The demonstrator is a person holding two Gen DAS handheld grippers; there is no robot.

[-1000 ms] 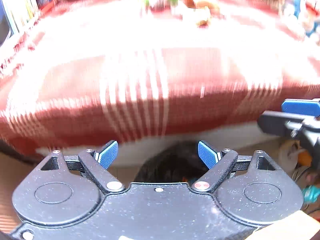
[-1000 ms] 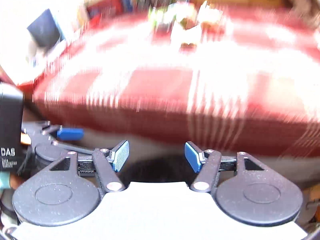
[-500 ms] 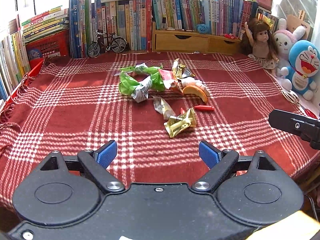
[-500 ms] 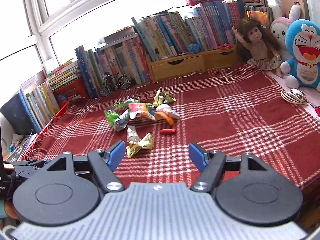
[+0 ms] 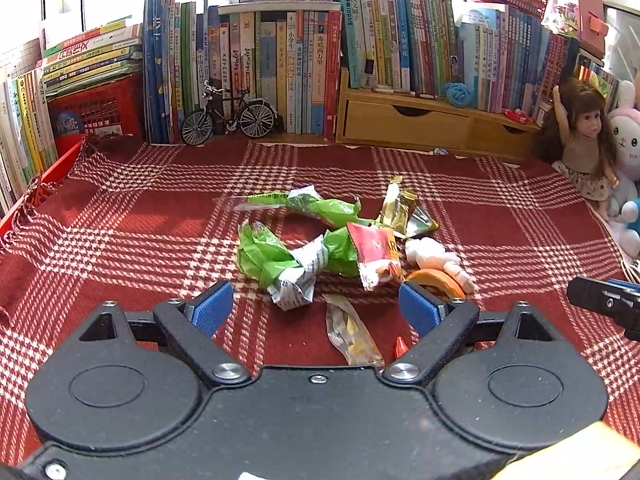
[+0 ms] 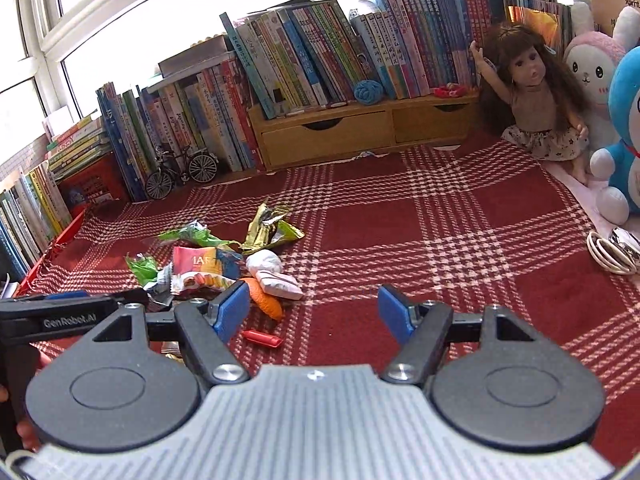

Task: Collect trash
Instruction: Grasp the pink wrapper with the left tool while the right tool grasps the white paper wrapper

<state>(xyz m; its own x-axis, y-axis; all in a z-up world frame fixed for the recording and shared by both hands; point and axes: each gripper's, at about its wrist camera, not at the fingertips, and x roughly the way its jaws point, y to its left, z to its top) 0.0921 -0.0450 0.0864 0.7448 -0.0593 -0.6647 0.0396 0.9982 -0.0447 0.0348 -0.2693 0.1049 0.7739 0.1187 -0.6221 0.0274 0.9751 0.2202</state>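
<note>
Closing on the litter heap: both grippers arrive empty

Advancing from the table's edge, both views now look over the cloth; a second ago each showed only a blurred hanging hem. Half a second ago the heap sat further off; it now fills the middle ground.

Item 1. Left gripper: jaws spread wide, nothing between the pads. Green wrapper lies at 12 o'clock just beyond the tips; clear snack packet at 1 o'clock, partly under the gripper body.

Item 2. Right gripper: jaws apart, gap widened slightly over the last second, nothing held. Red-and-white packet at 10 o'clock; gold wrapper at 11 o'clock, further off; small red piece just inside the left pad.

Item 3. Plaid cloth: bears all litter, none lifted.

Judgement: approach finished, collecting not yet begun.

Obscured: orange object cut by the right gripper's left pad, identity unclear. White crumpled item may be tissue or a wrapper. No bin visible in either view. Lower edges of both views masked by gripper bodies.
</note>
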